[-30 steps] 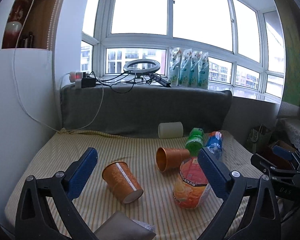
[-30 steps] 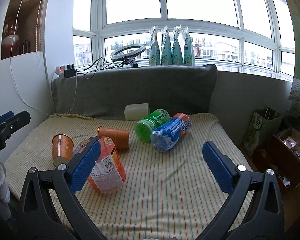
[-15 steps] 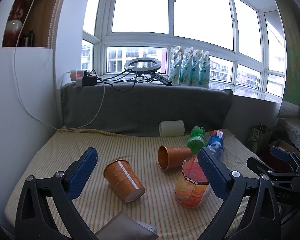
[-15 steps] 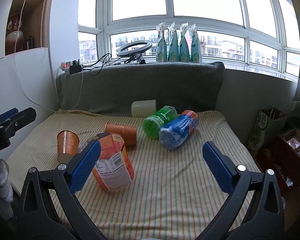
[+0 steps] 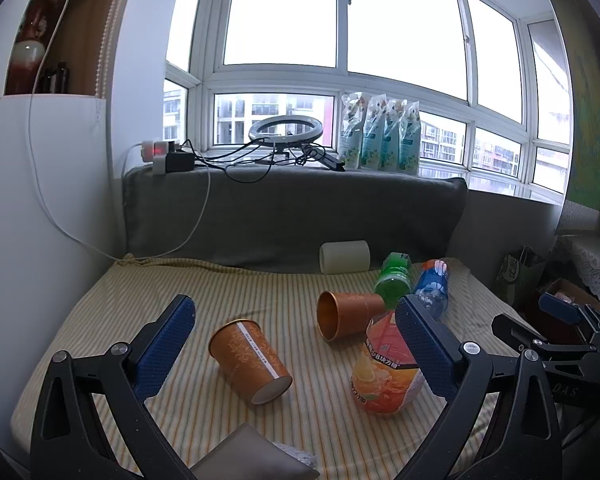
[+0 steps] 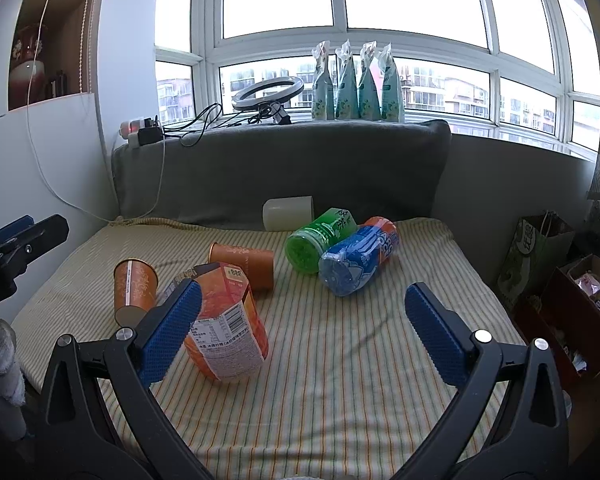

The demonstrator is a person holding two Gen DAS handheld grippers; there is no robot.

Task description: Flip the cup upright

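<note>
Several cups lie on their sides on a striped cloth [image 5: 180, 280]. A patterned orange paper cup [image 5: 250, 360] lies nearest my left gripper [image 5: 292, 340], which is open and empty just in front of it. A plain orange cup [image 5: 348, 314] lies behind it, mouth towards the left wrist camera. An orange juice cup [image 6: 226, 320], a green cup [image 6: 320, 238], a blue cup [image 6: 358, 258] and a white cup [image 6: 288, 214] also lie toppled. My right gripper [image 6: 300, 328] is open and empty above the cloth's front right.
A grey cushion [image 6: 280, 168] backs the cloth. Cables, a ring light [image 5: 286, 130] and pouches [image 5: 380, 136] sit on the sill. A white wall [image 5: 40, 200] stands left. Bags and boxes [image 6: 572, 292] stand on the floor right. A grey object [image 5: 252, 460] lies at the front edge.
Both grippers have drawn back and risen a little, so the cups look slightly further away. The jaws stay open. No cup has moved.
</note>
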